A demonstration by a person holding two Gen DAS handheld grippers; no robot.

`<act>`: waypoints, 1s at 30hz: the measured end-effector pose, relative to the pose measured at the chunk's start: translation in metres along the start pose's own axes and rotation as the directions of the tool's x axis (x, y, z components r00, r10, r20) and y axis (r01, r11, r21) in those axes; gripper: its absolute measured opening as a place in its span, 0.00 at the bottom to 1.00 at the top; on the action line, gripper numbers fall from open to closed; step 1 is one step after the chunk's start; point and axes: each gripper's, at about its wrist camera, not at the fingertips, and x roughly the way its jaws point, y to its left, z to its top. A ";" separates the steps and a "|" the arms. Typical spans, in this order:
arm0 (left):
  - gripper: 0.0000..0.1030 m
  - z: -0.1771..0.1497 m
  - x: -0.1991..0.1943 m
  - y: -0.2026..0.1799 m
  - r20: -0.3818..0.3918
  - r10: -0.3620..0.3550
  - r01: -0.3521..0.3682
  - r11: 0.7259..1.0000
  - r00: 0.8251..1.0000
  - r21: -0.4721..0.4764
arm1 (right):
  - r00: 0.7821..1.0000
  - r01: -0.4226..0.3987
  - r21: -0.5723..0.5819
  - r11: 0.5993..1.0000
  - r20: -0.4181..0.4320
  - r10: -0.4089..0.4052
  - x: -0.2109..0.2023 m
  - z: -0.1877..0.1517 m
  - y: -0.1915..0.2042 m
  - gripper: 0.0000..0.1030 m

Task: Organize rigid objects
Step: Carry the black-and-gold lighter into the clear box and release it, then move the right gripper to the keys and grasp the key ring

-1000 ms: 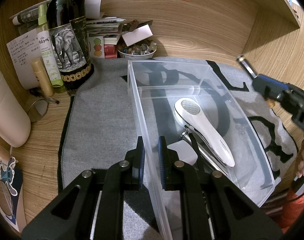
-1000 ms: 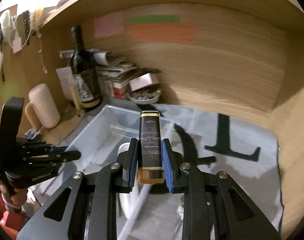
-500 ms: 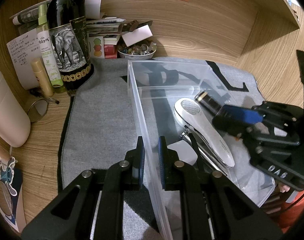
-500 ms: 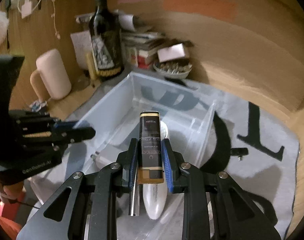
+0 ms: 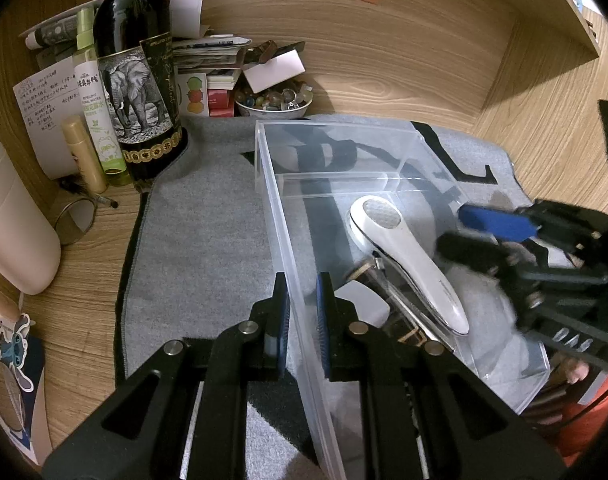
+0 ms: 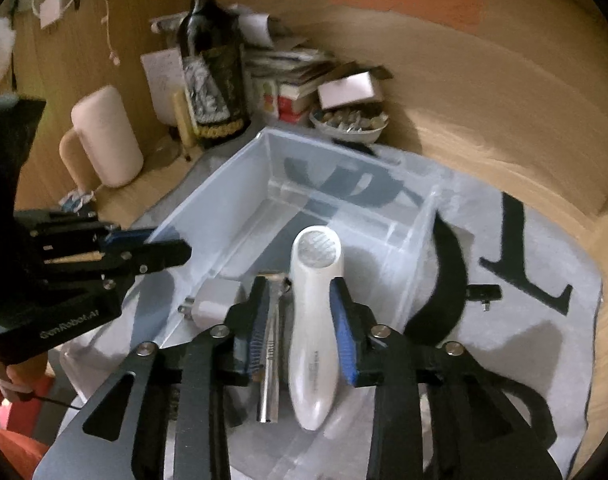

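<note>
A clear plastic bin (image 5: 280,216) (image 6: 208,216) sits on a grey mat. Inside lie a white handheld device (image 5: 408,264) (image 6: 314,320), a metal tool (image 6: 270,360), a white adapter (image 6: 216,304) and a dark tube with gold bands (image 5: 388,312), partly hidden. My left gripper (image 5: 302,312) is shut on the bin's left wall, also seen in the right wrist view (image 6: 152,248). My right gripper (image 6: 298,328) is open and empty above the bin, with the white device between its fingers in view; it shows blurred in the left wrist view (image 5: 476,236).
A wine bottle (image 5: 138,80) (image 6: 214,60), spray bottle (image 5: 98,104), a bowl of small stones (image 5: 274,100) (image 6: 348,122), stacked papers and a cream cylinder (image 5: 12,224) (image 6: 104,136) crowd the back left. A small black part (image 6: 482,292) lies on the mat right of the bin.
My right gripper came down over the bin, opened and let go of the dark tube, which now lies in the bin. My left gripper stayed on the bin wall.
</note>
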 end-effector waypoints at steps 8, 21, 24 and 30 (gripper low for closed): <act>0.12 0.000 0.000 0.000 0.000 0.001 -0.001 1.000 1.000 0.001 | 0.990 0.089 0.094 0.992 0.097 -0.098 -0.042 0.000 -0.037 0.41; 0.12 0.000 0.000 0.001 -0.001 0.002 -0.002 1.000 1.000 -0.001 | 0.982 0.181 0.228 0.957 0.011 -0.188 -0.046 -0.041 -0.090 0.46; 0.12 0.000 0.000 0.001 -0.001 0.002 -0.002 1.000 1.000 0.000 | 0.986 0.168 0.248 0.954 -0.036 -0.164 -0.031 -0.056 -0.093 0.46; 0.12 0.000 0.000 0.001 0.000 0.002 -0.002 1.000 1.000 0.000 | 0.984 0.159 0.242 0.957 -0.114 -0.135 -0.004 -0.076 -0.087 0.46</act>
